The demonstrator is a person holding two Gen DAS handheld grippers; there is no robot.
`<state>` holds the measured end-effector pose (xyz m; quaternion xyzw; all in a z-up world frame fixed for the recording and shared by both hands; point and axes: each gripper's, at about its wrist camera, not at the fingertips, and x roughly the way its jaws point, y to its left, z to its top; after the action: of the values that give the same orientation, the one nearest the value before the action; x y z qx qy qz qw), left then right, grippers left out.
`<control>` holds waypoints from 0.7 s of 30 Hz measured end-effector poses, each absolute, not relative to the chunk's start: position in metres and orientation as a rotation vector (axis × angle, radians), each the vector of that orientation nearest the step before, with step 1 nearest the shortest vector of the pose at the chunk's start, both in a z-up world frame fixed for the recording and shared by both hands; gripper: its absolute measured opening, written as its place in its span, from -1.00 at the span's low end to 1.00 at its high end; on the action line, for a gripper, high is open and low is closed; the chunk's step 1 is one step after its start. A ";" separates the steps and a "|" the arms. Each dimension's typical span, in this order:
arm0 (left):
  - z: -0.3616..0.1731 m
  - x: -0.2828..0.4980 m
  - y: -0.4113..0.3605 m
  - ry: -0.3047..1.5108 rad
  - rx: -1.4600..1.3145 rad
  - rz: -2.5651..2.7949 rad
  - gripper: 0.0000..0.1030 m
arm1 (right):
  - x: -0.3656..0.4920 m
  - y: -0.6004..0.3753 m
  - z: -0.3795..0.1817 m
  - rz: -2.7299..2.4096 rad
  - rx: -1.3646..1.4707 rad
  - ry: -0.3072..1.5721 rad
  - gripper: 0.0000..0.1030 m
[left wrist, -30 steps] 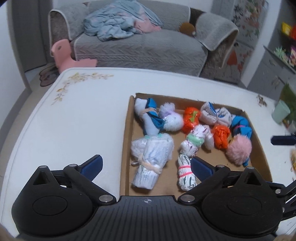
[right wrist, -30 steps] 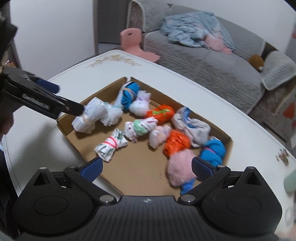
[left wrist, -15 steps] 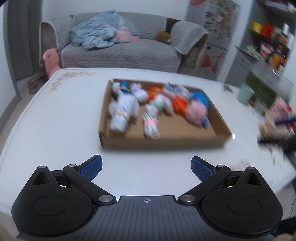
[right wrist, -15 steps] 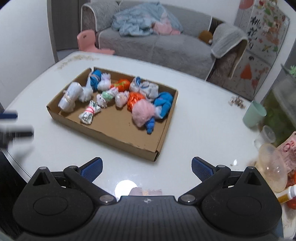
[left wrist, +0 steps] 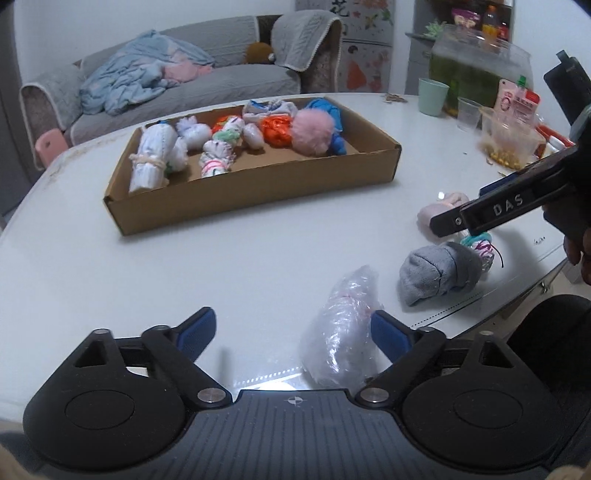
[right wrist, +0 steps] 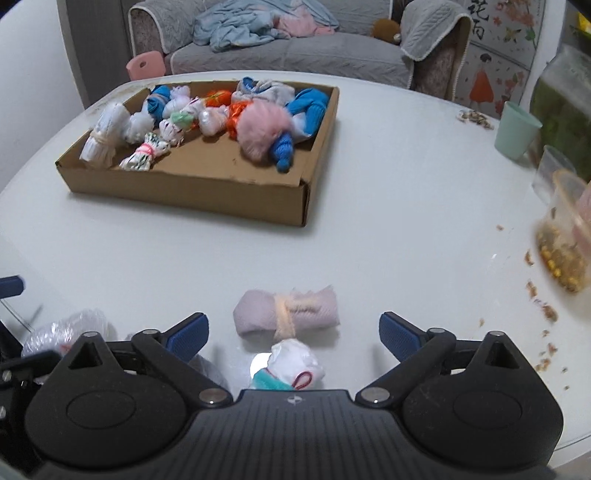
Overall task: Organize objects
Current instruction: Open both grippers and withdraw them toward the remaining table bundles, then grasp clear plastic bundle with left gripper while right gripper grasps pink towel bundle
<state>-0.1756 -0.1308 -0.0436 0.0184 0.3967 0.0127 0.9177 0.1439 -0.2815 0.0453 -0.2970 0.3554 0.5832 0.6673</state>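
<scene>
Left wrist view: we logged a crinkly plastic bundle (left wrist: 341, 328) on the table (left wrist: 229, 266), judged light, soft, slippery; best pinched across its middle. The left claw (left wrist: 293, 330) stood wide, closing, bundle between the jaws, unpressed.

Right wrist view: we logged a tied pink cloth roll (right wrist: 286, 312), soft, light. The right claw (right wrist: 293, 330) stood wide, closing around it, empty.

Home living rm; grey sofa (right wrist: 295, 51) w/ rumpled blanket (right wrist: 236, 26), white table (right wrist: 369, 221), mint cup (right wrist: 515, 129)
</scene>
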 end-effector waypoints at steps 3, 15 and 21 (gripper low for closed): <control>-0.046 -0.173 -0.132 0.808 0.058 0.014 0.67 | 0.142 -0.285 0.040 1.313 -0.666 0.767 0.69; -0.059 -0.155 -0.132 0.819 0.025 -0.073 -0.15 | 0.140 -0.290 0.036 1.322 -0.659 0.730 0.12; -0.048 -0.148 -0.120 0.813 0.016 -0.057 -0.21 | 0.141 -0.287 0.060 1.355 -0.635 0.676 0.12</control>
<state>-0.1481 -0.1200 -0.0485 0.0078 0.3955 -0.0278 0.9180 0.1413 -0.2868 0.0601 -0.2829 0.3012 0.6038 0.6816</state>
